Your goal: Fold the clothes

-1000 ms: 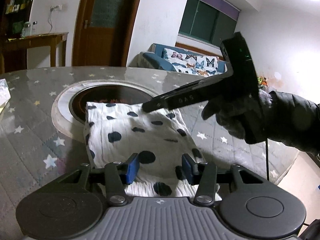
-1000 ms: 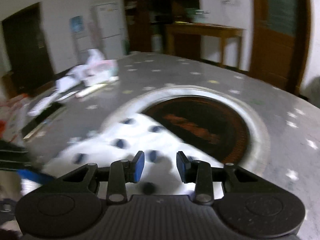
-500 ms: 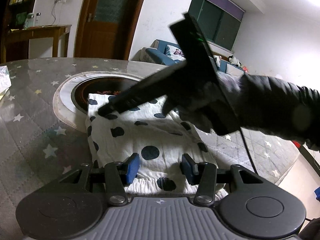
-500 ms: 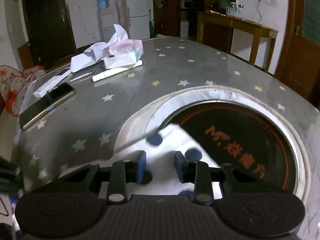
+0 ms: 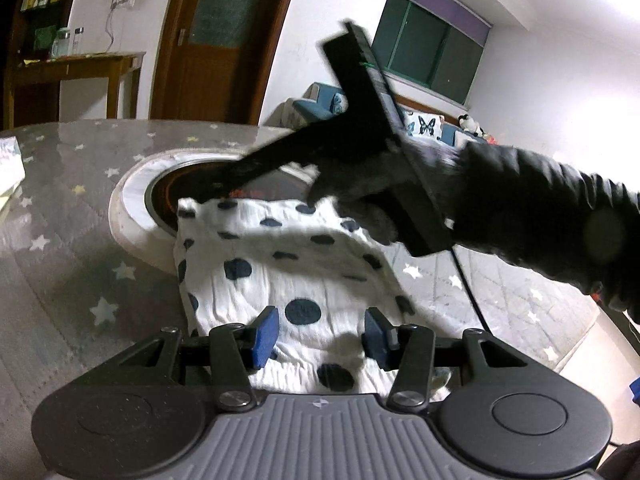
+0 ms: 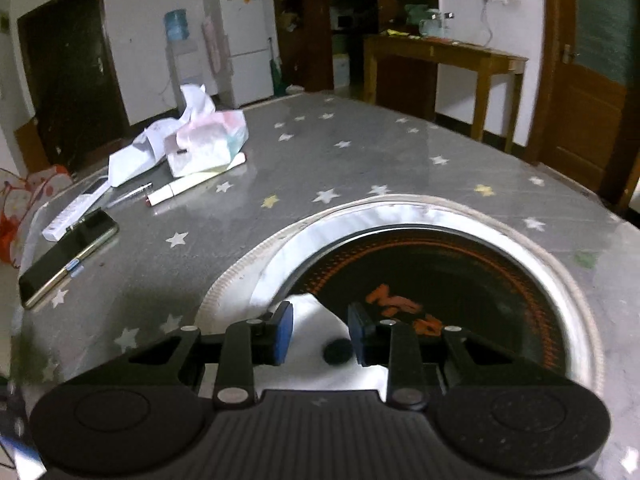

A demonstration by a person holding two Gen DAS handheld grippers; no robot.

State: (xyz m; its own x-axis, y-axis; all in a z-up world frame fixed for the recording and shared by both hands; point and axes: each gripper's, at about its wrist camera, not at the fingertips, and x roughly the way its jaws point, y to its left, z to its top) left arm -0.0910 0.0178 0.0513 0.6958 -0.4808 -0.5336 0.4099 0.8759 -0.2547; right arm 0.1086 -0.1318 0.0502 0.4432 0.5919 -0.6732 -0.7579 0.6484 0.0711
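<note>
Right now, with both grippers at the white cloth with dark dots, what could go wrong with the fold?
1. The right gripper is open over the far corner of the white dotted cloth, which overhangs the round black hotplate; a low grasp might strike the glass.
2. The left gripper is open, so nothing pins the near edge; pulling may drag the whole cloth.

White walls (image 6: pixel 140 12) are seen all round. A wooden door (image 5: pixel 224 40), a side table (image 6: pixel 444 60), a green-framed window (image 5: pixel 432 56), a blue sofa (image 5: pixel 320 104) and a white fridge (image 6: pixel 244 44) are shown beyond the star-patterned surface (image 6: pixel 360 152).
</note>
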